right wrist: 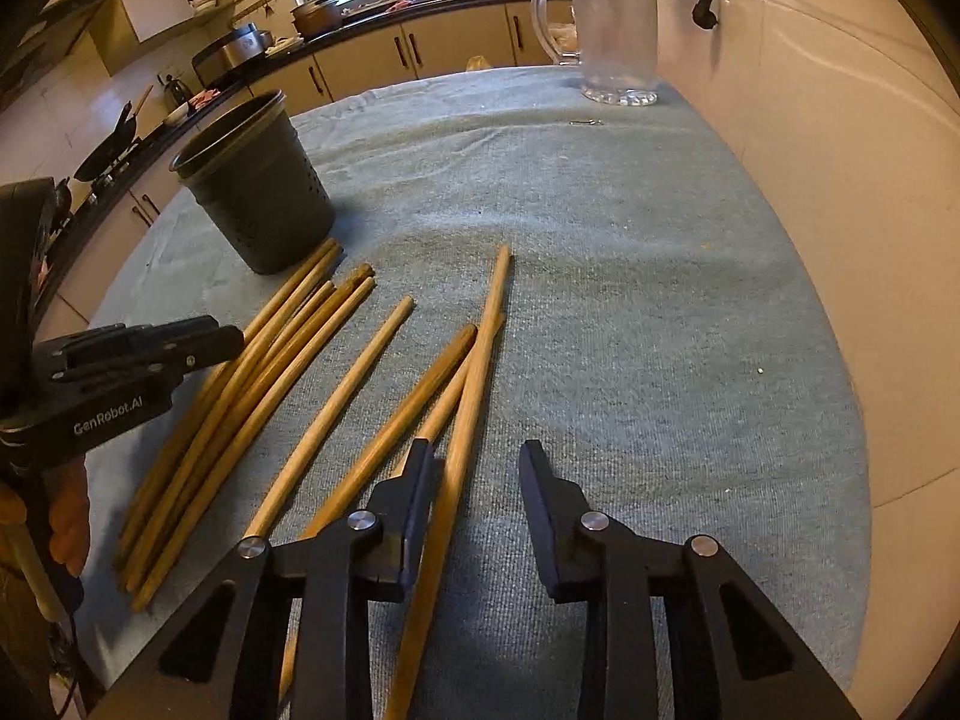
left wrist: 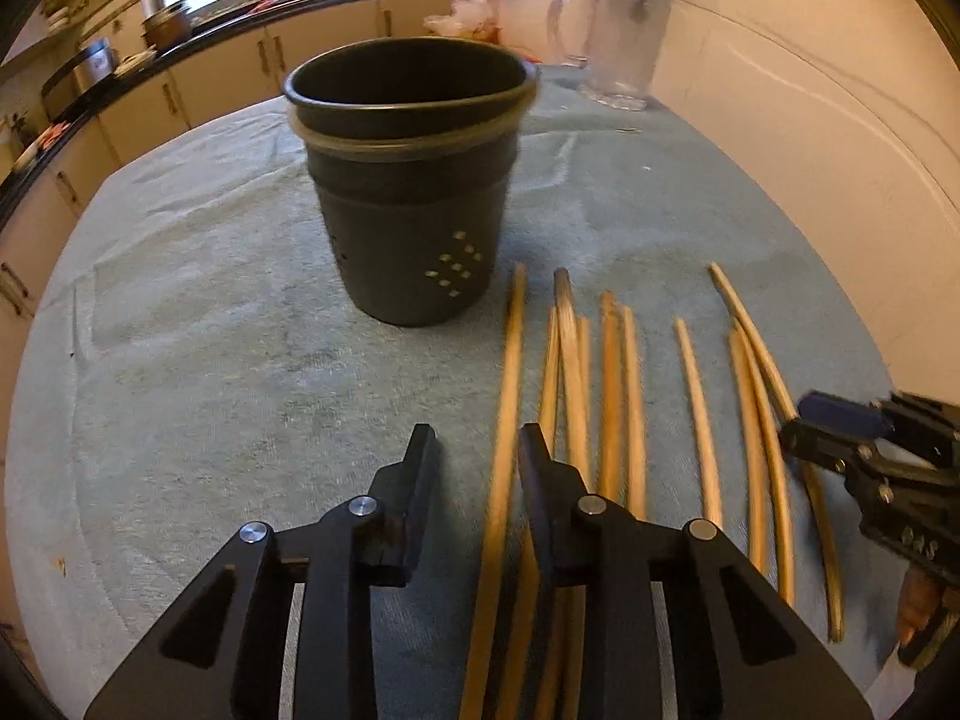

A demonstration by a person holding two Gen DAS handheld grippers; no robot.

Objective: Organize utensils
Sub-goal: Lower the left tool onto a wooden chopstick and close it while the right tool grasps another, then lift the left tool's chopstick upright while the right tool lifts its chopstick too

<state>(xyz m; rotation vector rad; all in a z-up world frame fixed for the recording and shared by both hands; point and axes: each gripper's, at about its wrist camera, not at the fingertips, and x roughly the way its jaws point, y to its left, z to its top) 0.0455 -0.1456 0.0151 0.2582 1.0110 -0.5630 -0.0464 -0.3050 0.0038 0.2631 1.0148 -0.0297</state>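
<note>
Several wooden chopsticks (left wrist: 612, 396) lie side by side on the grey-blue cloth, to the right of a dark perforated utensil cup (left wrist: 411, 180). My left gripper (left wrist: 477, 444) is open and low over the leftmost chopsticks, with one stick between its fingers. In the right wrist view the chopsticks (right wrist: 336, 396) fan out from the cup (right wrist: 258, 180). My right gripper (right wrist: 477, 456) is open and empty, its left finger over the rightmost chopsticks (right wrist: 474, 372). The right gripper also shows at the right edge of the left wrist view (left wrist: 798, 438).
A clear glass pitcher (right wrist: 606, 30) stands at the far end of the cloth-covered table (right wrist: 660, 300). A pale wall (right wrist: 840, 150) runs along the right. Kitchen counters with a sink and pots lie behind and to the left.
</note>
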